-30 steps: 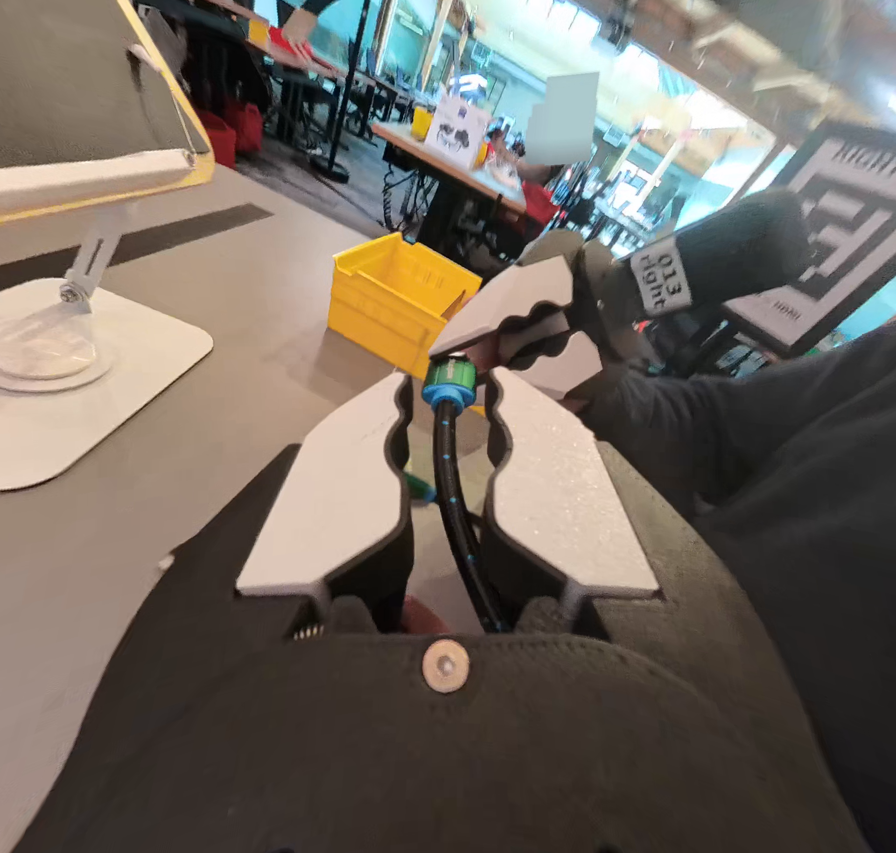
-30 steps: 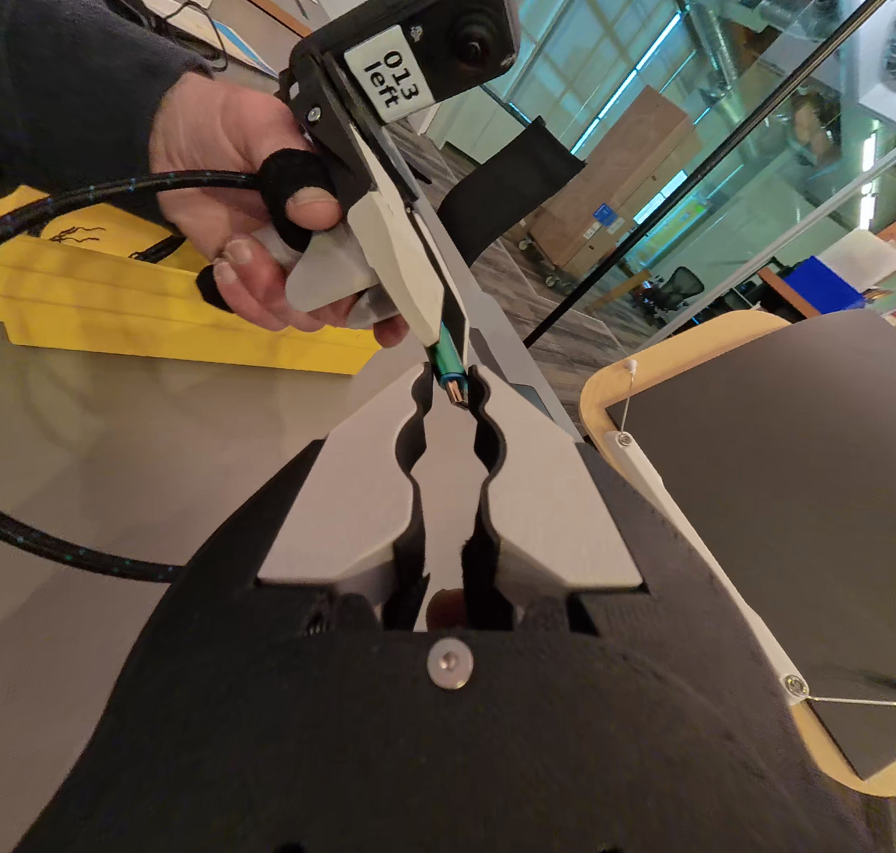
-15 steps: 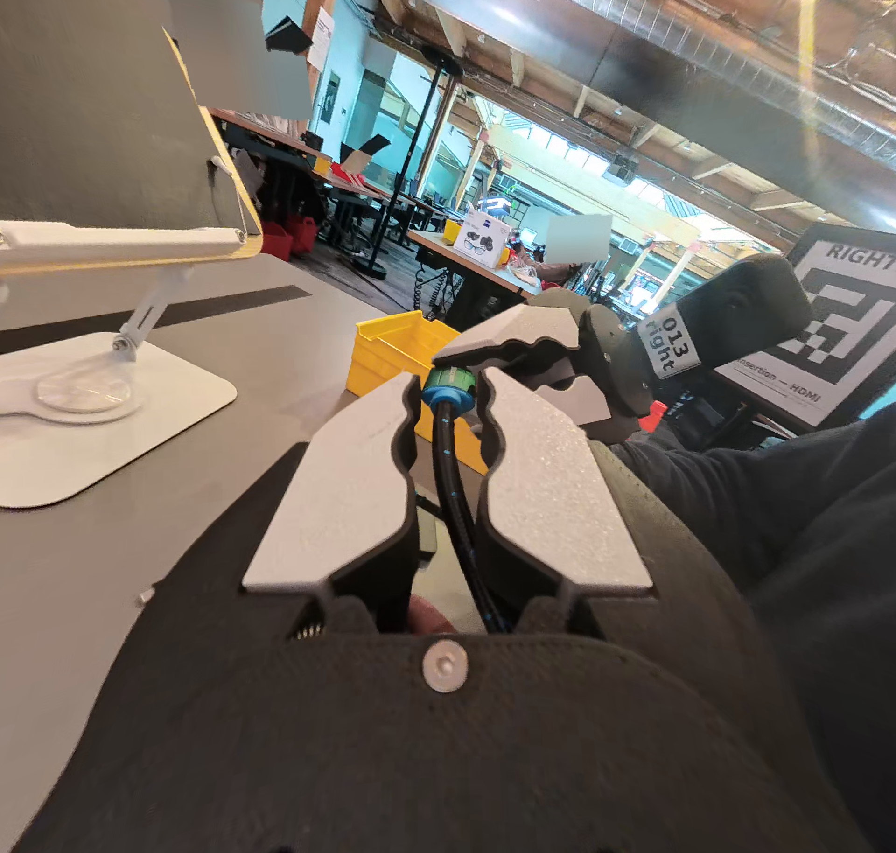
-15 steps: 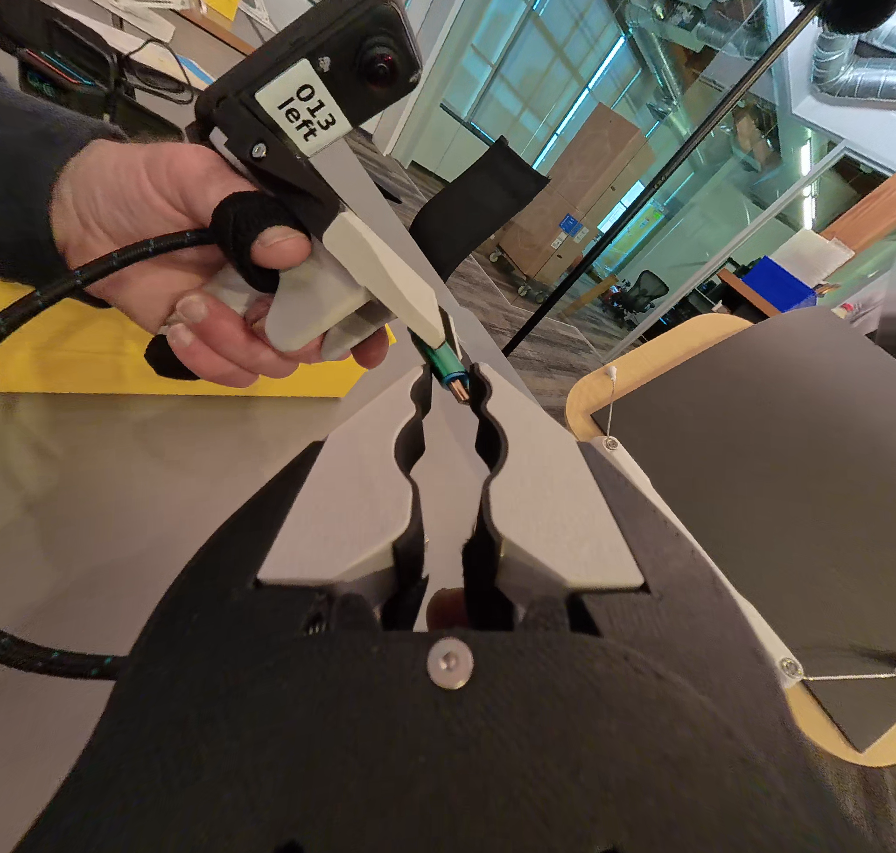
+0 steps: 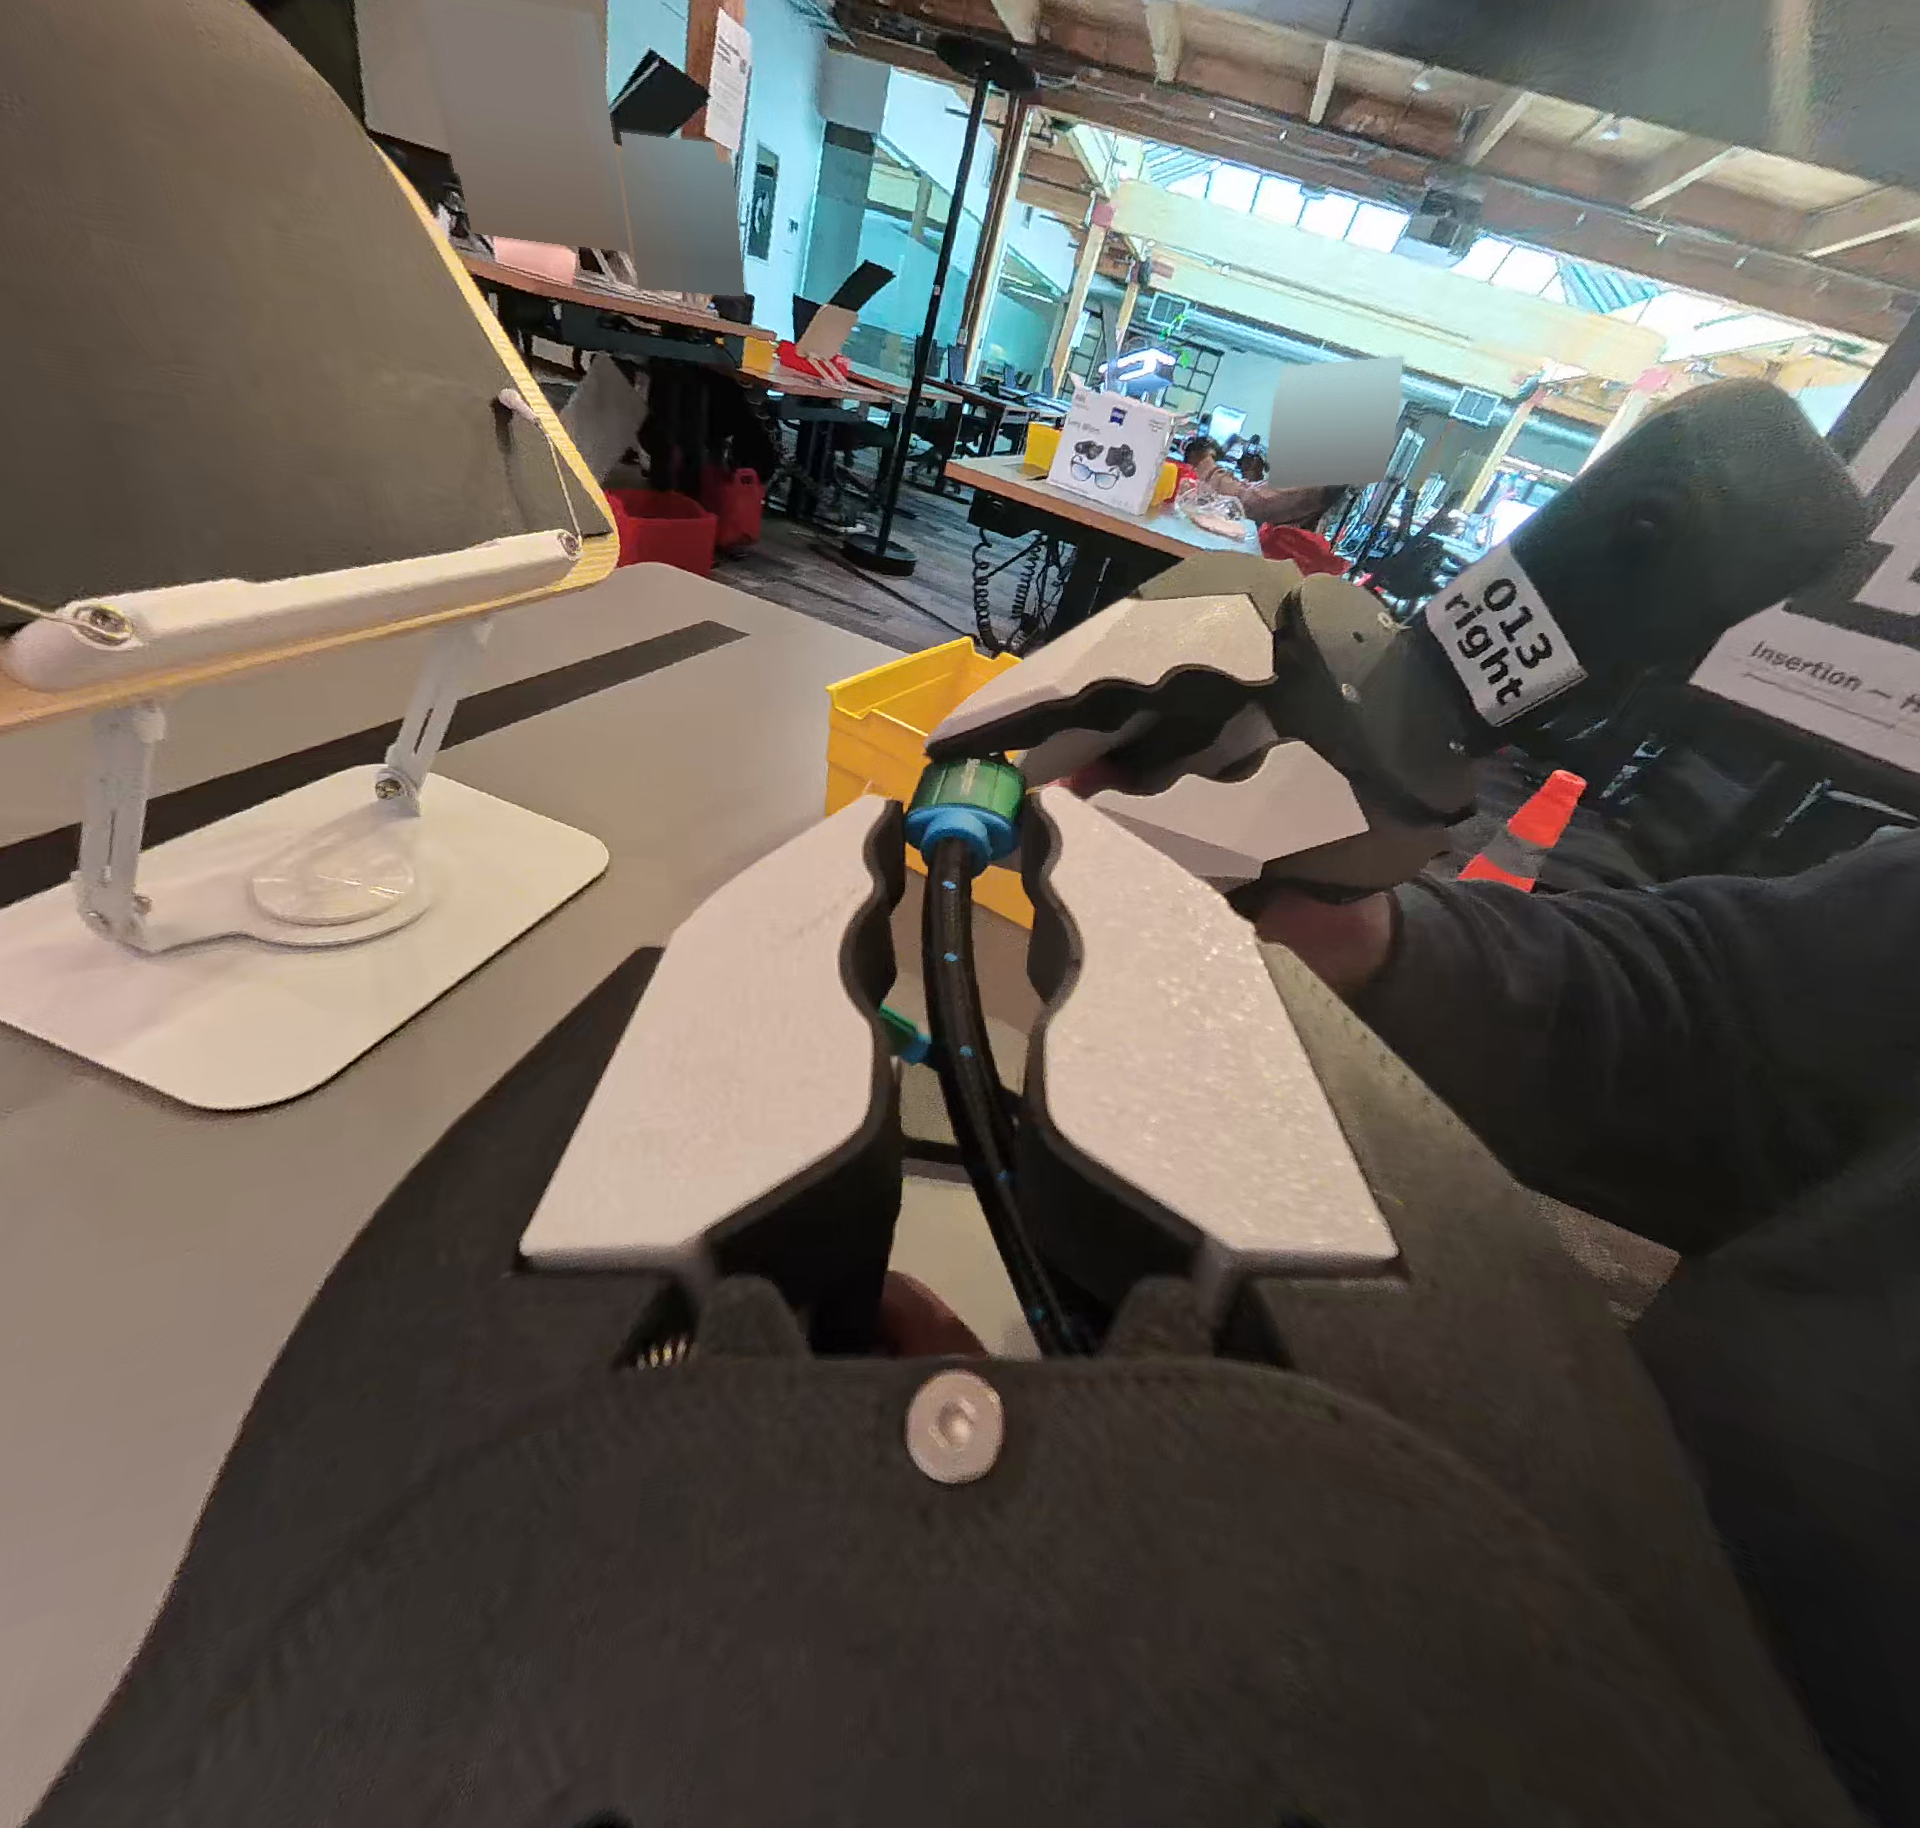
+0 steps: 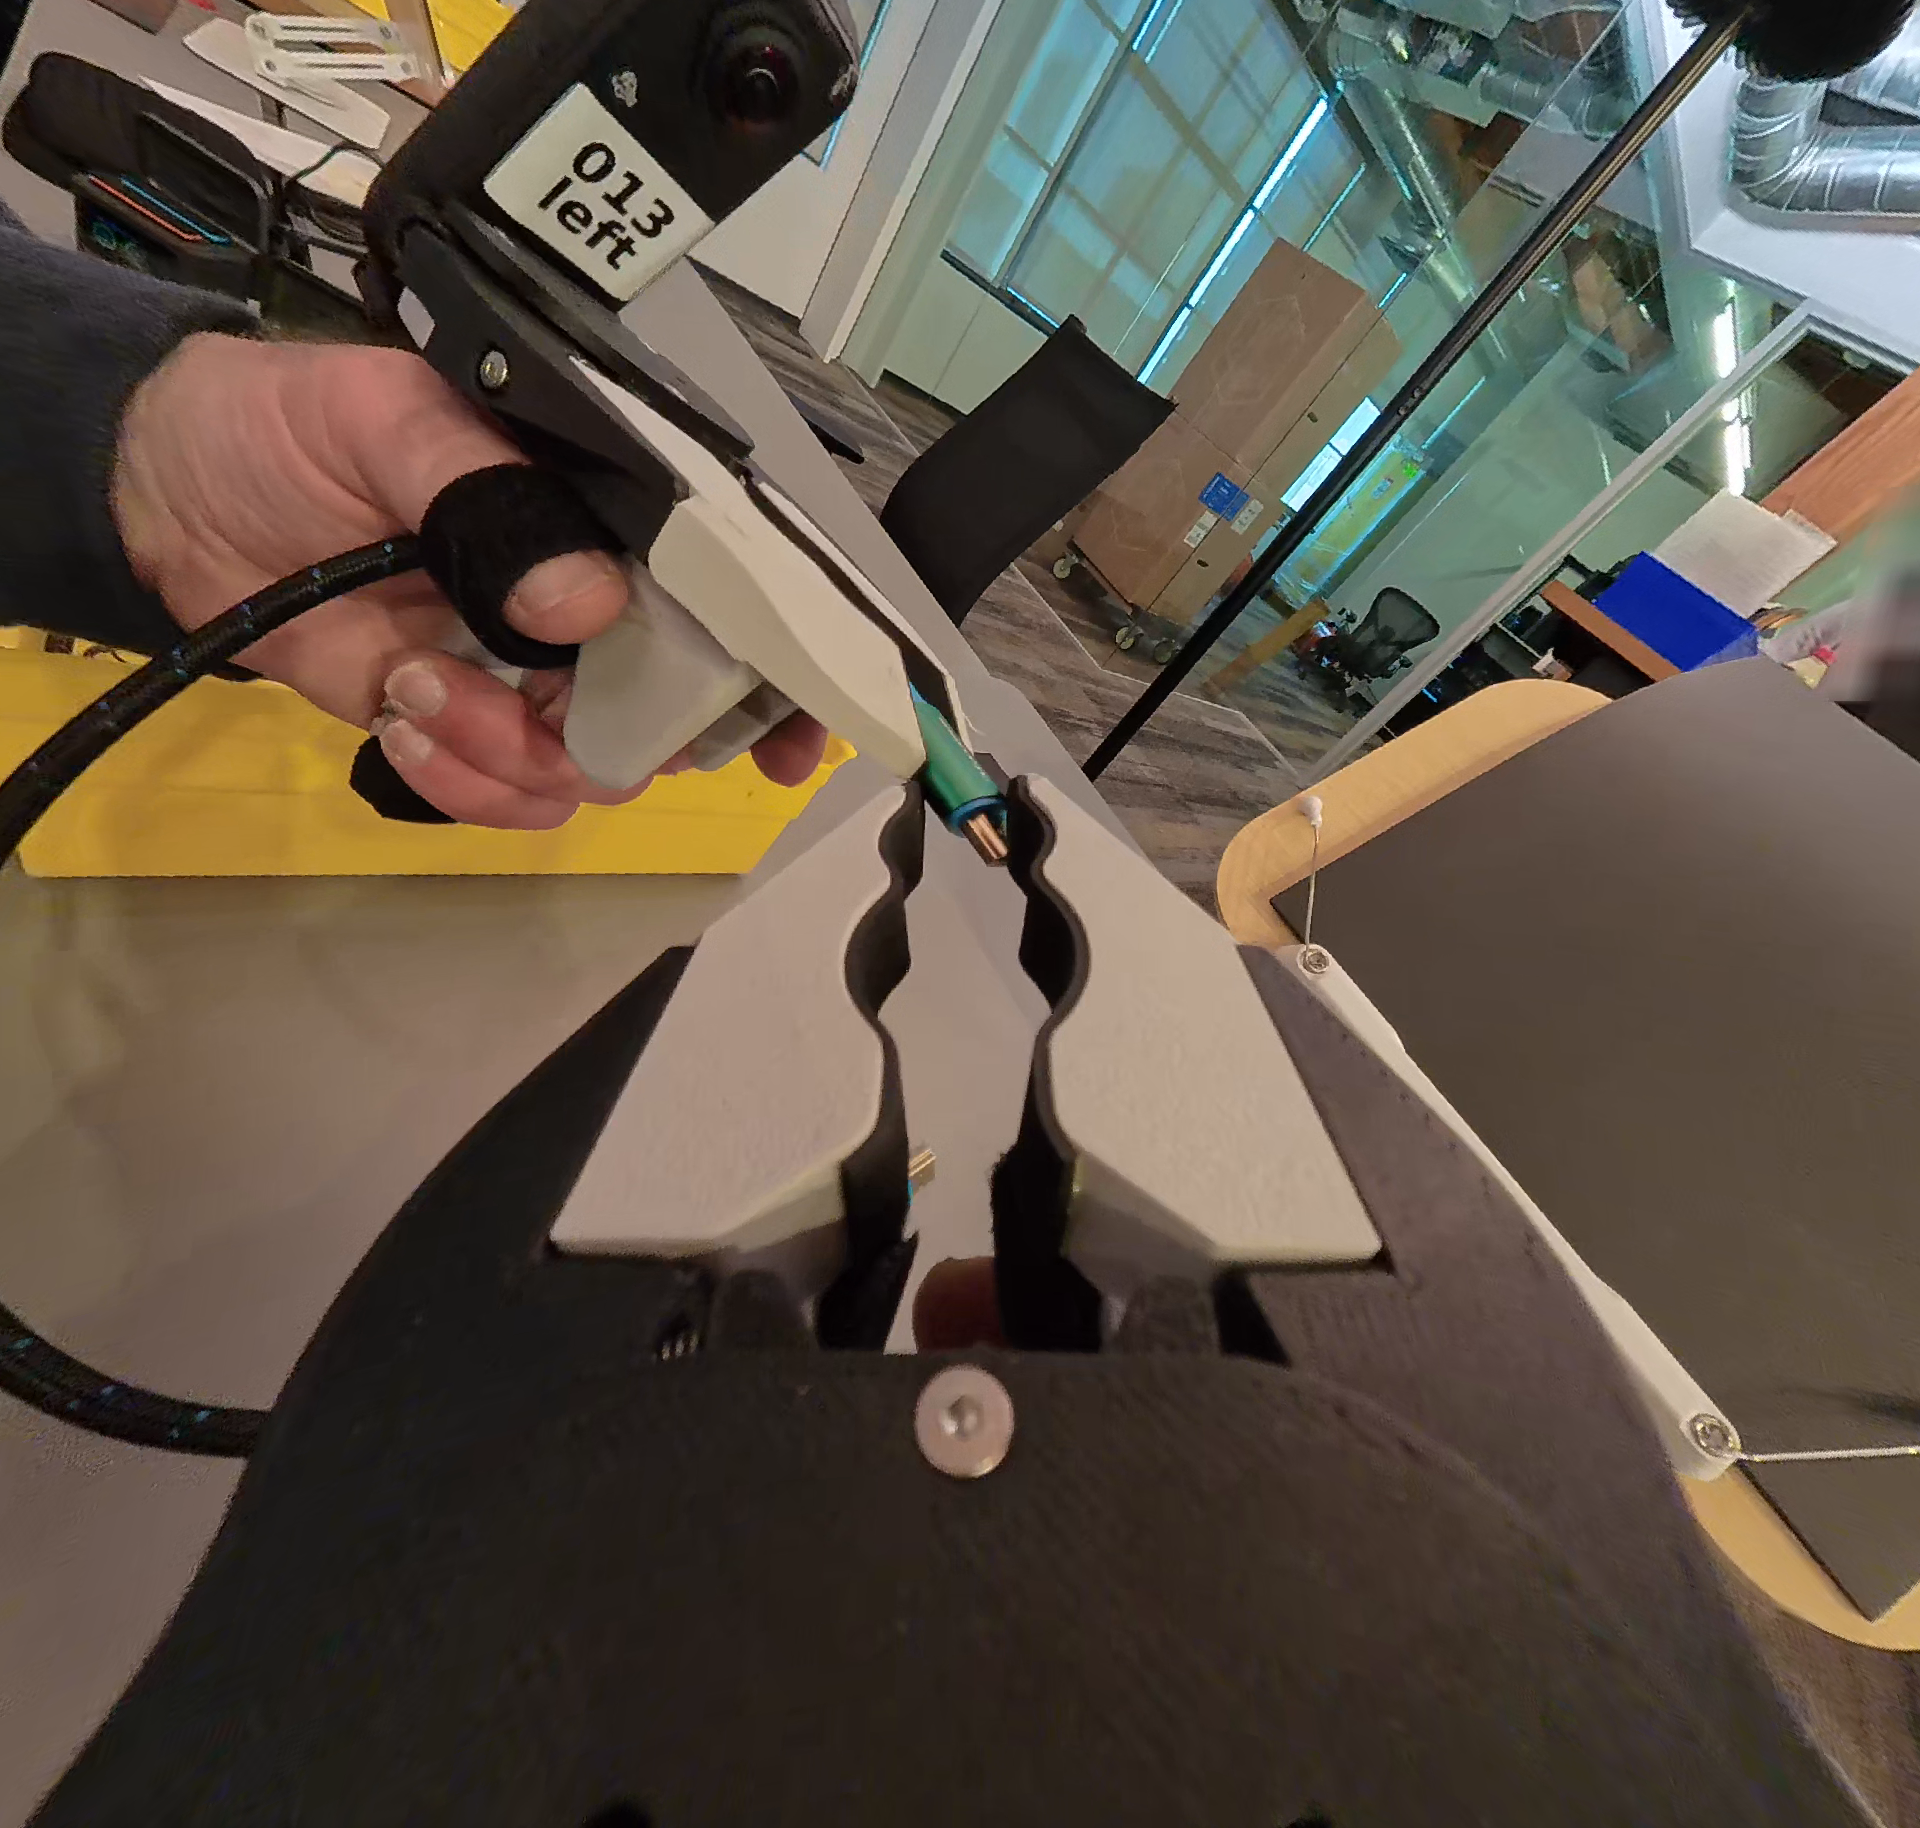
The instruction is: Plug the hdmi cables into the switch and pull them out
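Braided black hdmi cable runs up between the left claw fingers; that claw is clamped on the plug's green-and-blue shell, up off the grey table. Right wrist view shows the same plug poking out past the left claw's tips, copper-coloured metal end bare and aimed into the mouth of the right claw.

Right claw: fingers parted, nothing gripped. Its tips flank the plug; can't tell if they touch it. Looks like a handover or regrip in mid-air, plug not yet in anything.

Switch isn't identifiable in either view. A second green connector lies low on the table behind the left claw's fingers. Yellow bin sits beyond, tilted dark board on a white stand alongside.

Handling, my read:
- plug shell is rigid and light, smooth, likely slippery across the flats
- grip the shell, not the metal tip, not the braid
- cable is thick and springy, will torque the plug if held loosely
- keep it square; a skewed insert could damage the tip
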Tool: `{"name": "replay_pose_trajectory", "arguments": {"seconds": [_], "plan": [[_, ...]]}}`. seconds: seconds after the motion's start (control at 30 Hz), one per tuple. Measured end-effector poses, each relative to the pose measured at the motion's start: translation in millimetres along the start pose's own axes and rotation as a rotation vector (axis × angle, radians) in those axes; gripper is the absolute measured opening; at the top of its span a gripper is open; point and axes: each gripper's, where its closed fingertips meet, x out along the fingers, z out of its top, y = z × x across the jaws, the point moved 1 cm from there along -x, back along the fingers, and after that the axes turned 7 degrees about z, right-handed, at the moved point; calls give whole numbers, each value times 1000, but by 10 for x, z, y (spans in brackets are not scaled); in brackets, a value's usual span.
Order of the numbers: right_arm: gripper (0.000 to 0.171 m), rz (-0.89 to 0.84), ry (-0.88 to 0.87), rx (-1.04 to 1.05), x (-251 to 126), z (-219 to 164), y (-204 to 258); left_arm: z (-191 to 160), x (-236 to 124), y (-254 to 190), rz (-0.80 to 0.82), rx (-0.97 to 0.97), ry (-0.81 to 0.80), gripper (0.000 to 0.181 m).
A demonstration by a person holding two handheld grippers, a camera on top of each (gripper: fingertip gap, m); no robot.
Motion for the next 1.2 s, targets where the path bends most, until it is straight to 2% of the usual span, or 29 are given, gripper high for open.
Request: {"name": "replay_pose_trajectory", "arguments": {"seconds": [0.17, 0.27, 0.47, 0.97, 1.2], "plan": [[15, 65, 8, 9, -21, -33, -25, -16, 17, 10, 4, -17, 15, 20], [24, 88, 12, 16, -134, -48, -121, 3, 17, 33, 24, -5, 22, 20], [24, 98, 34, 79, -379, -188, -307, 28, -61, 98, 64, 45, 52, 20], [32, 213, 164, 146, -492, -615, -28, -348, -264, 53, 158, 134, 117, 20], [37, 271, 149, 200, -529, -675, 104, -421, -277, 6, 155, 116, 97, 20]]}}
